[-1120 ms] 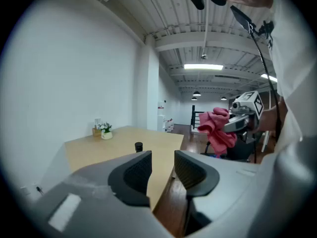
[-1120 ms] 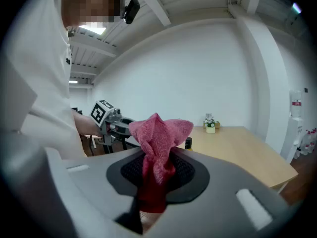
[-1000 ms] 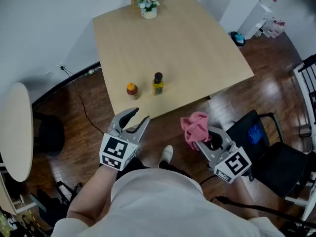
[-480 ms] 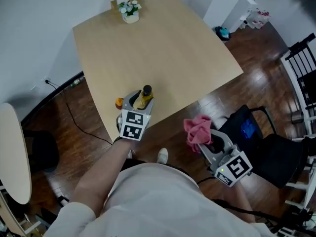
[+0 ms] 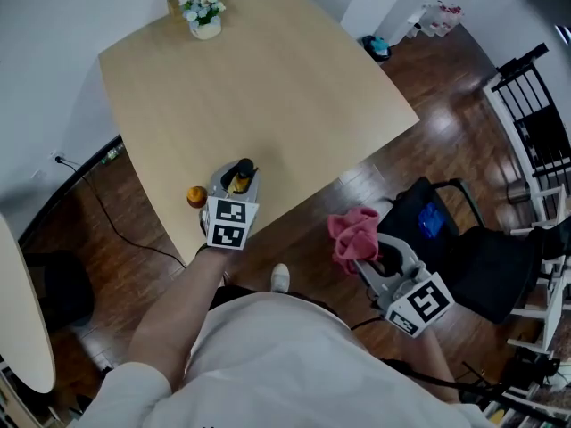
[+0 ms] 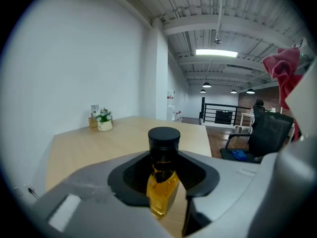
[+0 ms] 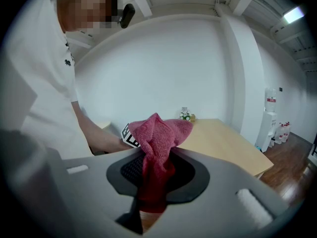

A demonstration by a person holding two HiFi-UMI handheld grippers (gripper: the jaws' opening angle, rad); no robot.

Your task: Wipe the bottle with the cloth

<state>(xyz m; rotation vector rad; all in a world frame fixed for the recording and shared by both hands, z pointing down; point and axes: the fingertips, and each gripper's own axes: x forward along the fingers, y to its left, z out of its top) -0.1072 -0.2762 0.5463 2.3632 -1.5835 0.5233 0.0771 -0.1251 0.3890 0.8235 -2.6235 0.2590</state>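
Observation:
A small bottle (image 5: 239, 180) of yellow liquid with a black cap (image 6: 164, 136) stands at the near edge of the wooden table (image 5: 259, 78). My left gripper (image 5: 233, 184) is shut on the bottle (image 6: 162, 192), its jaws cupping the body from both sides. My right gripper (image 5: 373, 259) hangs off the table's near right corner, over the floor, shut on a bunched pink cloth (image 5: 351, 234). In the right gripper view the cloth (image 7: 159, 133) stands up between the jaws of the right gripper (image 7: 153, 192). The cloth (image 6: 285, 71) also shows at the right edge of the left gripper view.
A second small bottle with an orange top (image 5: 196, 196) stands just left of the held one. A flower pot (image 5: 204, 19) sits at the table's far corner. A black chair (image 5: 464, 248) is to the right, a round table (image 5: 18, 328) to the left.
My left gripper reached forward from below the table edge to the yellow bottle and shut around it. The right gripper kept hold of the cloth and hardly moved.

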